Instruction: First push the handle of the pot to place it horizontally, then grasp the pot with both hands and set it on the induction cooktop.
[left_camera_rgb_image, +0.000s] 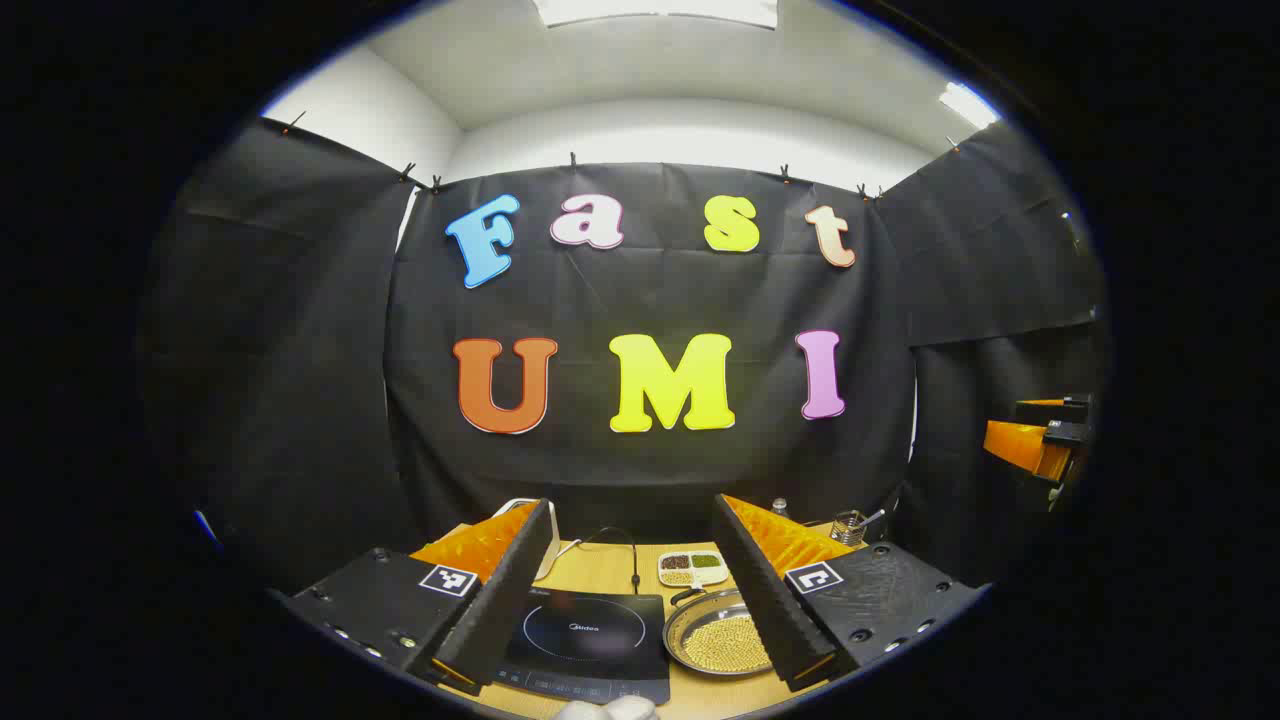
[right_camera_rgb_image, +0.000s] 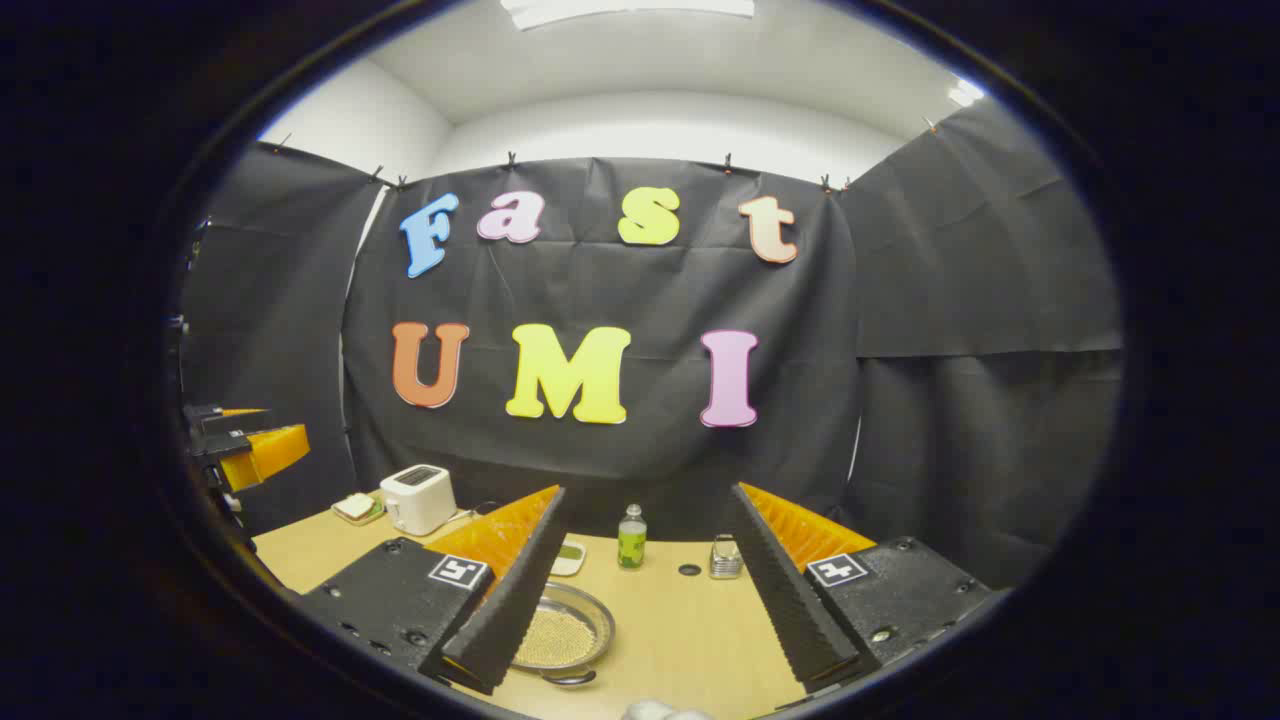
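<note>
Steel pot (left_camera_rgb_image: 722, 635), grain-filled, sits on the wooden table (left_camera_rgb_image: 610, 570) just right of the black induction cooktop (left_camera_rgb_image: 590, 640). I log my left gripper (left_camera_rgb_image: 630, 590) with fingers spread, empty, above both. My right gripper (right_camera_rgb_image: 650, 590) likewise parted, empty; pot near its left finger. Also listed: toaster (right_camera_rgb_image: 417, 497), bottle (right_camera_rgb_image: 631, 537), divided dish (left_camera_rgb_image: 692, 568).
</note>
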